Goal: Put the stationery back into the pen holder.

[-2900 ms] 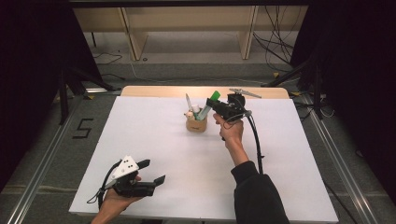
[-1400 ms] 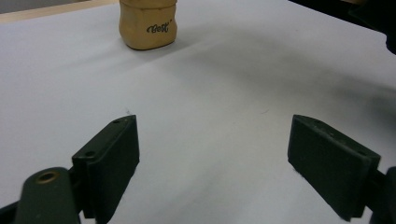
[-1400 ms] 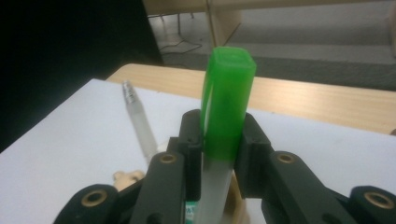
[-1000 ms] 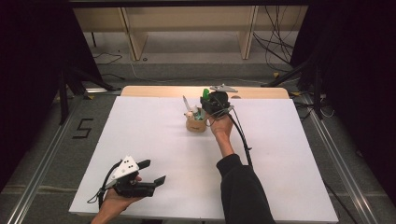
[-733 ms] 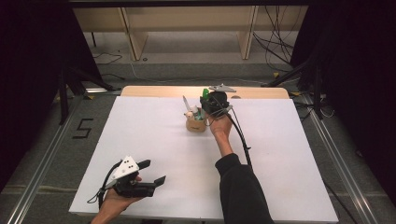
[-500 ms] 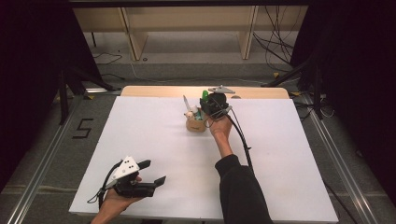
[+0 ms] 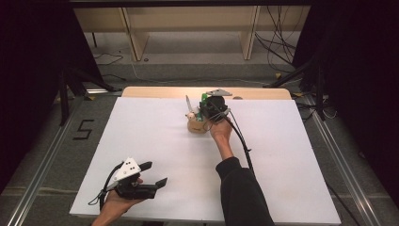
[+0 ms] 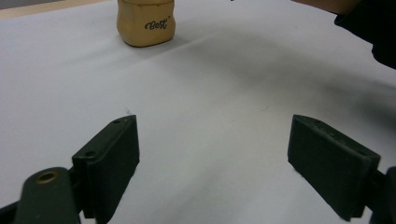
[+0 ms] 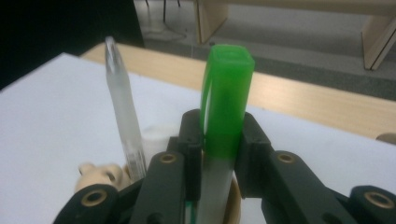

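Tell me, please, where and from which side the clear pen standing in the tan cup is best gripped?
Grip the clear pen on its bare upper shaft, coming from above, probably on the side away from the green marker. It stands near upright, tilted slightly, well above the tan cup, with the right gripper clamped on the marker close beside it.

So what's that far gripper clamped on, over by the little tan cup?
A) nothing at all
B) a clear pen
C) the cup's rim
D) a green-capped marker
D: in the right gripper view the right gripper has both pads pressed on the green-capped marker, upright over the cup; the clear pen stands free beside it.
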Tool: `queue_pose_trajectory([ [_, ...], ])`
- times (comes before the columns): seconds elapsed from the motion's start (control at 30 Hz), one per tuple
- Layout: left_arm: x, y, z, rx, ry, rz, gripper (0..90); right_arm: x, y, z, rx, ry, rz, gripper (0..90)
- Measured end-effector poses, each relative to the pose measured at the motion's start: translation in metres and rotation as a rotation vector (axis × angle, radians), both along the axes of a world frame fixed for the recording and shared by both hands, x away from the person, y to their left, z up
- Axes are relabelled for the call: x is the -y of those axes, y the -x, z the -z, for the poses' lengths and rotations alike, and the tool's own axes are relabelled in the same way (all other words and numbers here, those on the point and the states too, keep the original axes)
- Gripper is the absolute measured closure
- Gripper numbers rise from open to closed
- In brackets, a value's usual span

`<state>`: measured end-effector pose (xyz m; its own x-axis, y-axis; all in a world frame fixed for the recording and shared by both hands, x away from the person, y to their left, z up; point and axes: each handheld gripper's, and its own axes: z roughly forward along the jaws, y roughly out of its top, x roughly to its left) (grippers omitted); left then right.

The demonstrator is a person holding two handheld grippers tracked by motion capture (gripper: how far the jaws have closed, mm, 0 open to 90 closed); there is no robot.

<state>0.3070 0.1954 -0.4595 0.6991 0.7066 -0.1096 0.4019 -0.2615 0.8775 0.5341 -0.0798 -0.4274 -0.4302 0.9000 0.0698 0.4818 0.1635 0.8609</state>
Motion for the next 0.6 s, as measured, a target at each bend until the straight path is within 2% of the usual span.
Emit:
queue_pose_trajectory([
  [0.07,0.0,0.0,0.0,0.002,0.0,0.001,16.4,-0.001,-0.001,0.006,-0.022,0.01,-0.002,75.5],
  [0.2,0.001,0.0,0.0,-0.001,-0.001,0.002,16.4,0.001,-0.002,0.004,-0.055,-0.053,0.0,70.6],
  [0.27,0.001,0.0,0.0,-0.002,-0.001,0.003,16.4,0.004,-0.002,-0.001,-0.051,-0.076,-0.011,60.5],
  [0.37,0.0,0.0,0.0,-0.003,-0.002,0.003,16.4,0.012,0.0,-0.009,-0.042,-0.122,-0.019,55.4],
  [0.6,0.001,0.0,0.0,-0.002,-0.003,-0.002,16.3,0.027,0.009,-0.026,-0.031,-0.153,-0.045,47.6],
])
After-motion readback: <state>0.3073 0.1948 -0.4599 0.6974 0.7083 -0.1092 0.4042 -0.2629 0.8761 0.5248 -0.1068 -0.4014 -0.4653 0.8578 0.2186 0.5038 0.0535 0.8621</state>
